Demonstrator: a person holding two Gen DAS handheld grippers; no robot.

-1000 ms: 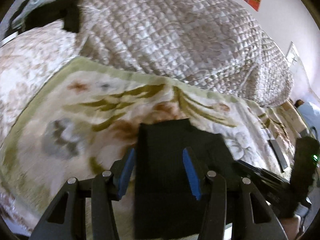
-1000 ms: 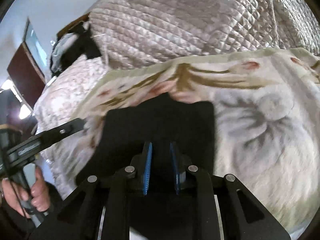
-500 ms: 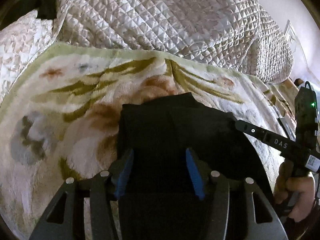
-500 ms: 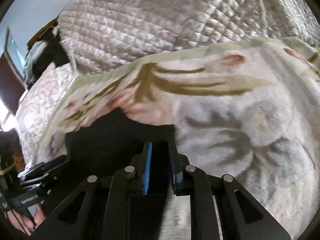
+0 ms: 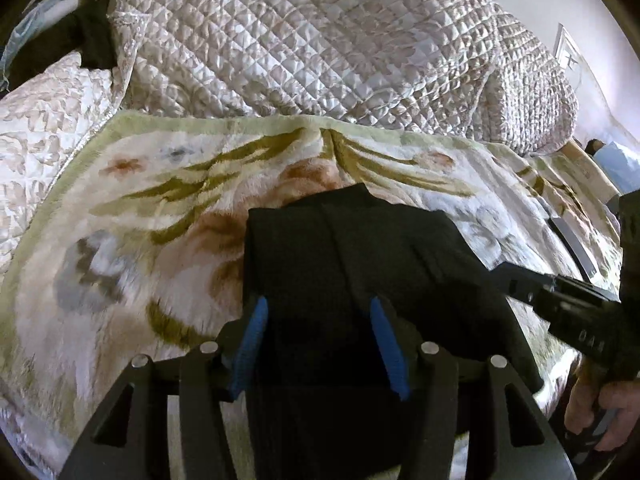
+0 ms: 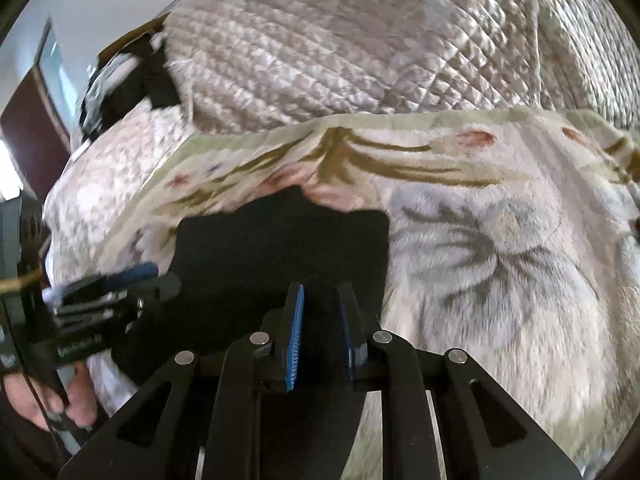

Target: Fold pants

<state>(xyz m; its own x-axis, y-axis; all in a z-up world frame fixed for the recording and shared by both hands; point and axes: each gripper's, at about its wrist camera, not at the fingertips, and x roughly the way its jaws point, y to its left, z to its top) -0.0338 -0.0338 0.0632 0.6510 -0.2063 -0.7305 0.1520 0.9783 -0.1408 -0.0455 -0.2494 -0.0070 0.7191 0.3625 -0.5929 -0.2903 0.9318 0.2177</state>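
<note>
Black pants (image 5: 352, 256) lie folded into a compact dark block on a floral fleece blanket (image 5: 160, 200). My left gripper (image 5: 316, 320) is open, its blue-padded fingers straddling the near part of the pants. My right gripper (image 6: 320, 308) has its fingers a narrow gap apart over the near right part of the pants (image 6: 280, 248); black cloth shows between them, and a grip cannot be made out. The right gripper's body also shows at the right of the left wrist view (image 5: 560, 300), and the left gripper shows at the left of the right wrist view (image 6: 104, 292).
A bulky quilted beige comforter (image 5: 320, 40) is heaped behind the blanket. Dark clothing (image 5: 88, 36) lies at the far left. A flat dark object (image 5: 572, 244) lies on the blanket at right. The bed edge is near me.
Both cameras have shifted slightly over the pants. The right gripper's finger gap has widened a little. The left gripper stays open astride the cloth.
</note>
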